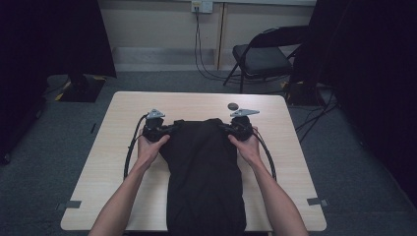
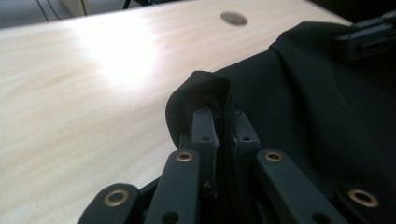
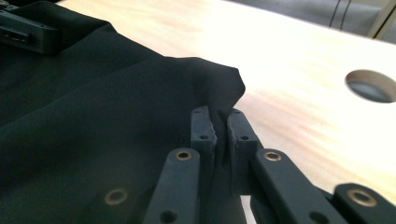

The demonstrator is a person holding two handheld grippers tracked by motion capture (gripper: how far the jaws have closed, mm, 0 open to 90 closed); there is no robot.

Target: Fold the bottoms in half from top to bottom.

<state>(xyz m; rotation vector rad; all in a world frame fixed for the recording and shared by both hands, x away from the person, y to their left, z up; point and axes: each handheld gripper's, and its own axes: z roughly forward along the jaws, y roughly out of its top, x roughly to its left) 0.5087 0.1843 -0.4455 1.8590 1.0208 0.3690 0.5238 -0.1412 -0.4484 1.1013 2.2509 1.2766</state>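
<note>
the left gripper (image 1: 166, 129) is clamped on the far left corner of the black garment (image 1: 204, 177), cloth bunched over its fingertips (image 2: 204, 122). the garment's long axis runs from both grips back toward the person, across the table (image 1: 98, 162). the right gripper (image 1: 227, 129) pinches the far right corner, equally near.

I have open tabletop (image 1: 123, 105) all along the far edge and down both sides, so either hand can slide outward freely. The black cloth (image 1: 204, 172) covers the middle strip from the far third to the near edge, and I cannot cross there without dragging over it. A round cable hole (image 1: 232, 105) sits just beyond my right gripper (image 1: 231, 129). My left gripper (image 1: 169, 130) has its cable (image 1: 129, 152) looping along its outer side.
</note>
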